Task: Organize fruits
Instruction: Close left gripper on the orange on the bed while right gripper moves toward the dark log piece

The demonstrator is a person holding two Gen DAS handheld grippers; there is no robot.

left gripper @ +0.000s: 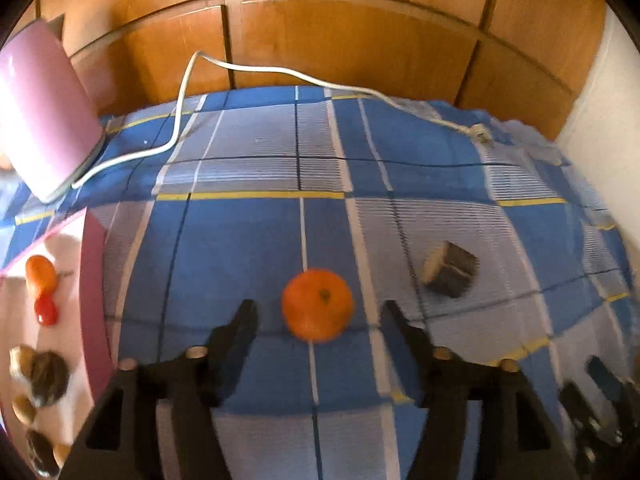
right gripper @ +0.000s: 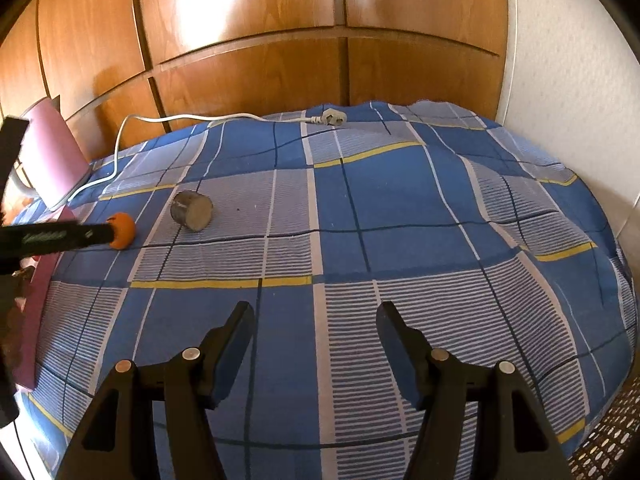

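Note:
An orange (left gripper: 318, 305) lies on the blue checked cloth (left gripper: 248, 248), just ahead of my open left gripper (left gripper: 318, 312), between its fingertips' line. It also shows in the right wrist view (right gripper: 123, 231), partly behind the left gripper's finger. A short wooden log piece (left gripper: 451, 269) lies to the orange's right; it also shows in the right wrist view (right gripper: 192, 211). A pink tray (left gripper: 94, 280) at the left holds small orange and red fruits (left gripper: 42, 286) and brown pieces (left gripper: 42, 376). My right gripper (right gripper: 314, 316) is open and empty over the cloth.
A pink appliance (left gripper: 44, 120) with a white cord (left gripper: 256, 70) and plug (right gripper: 332, 118) lies at the back. Wooden cupboard doors (right gripper: 256, 32) stand behind the bed. A white wall (right gripper: 572, 60) is on the right.

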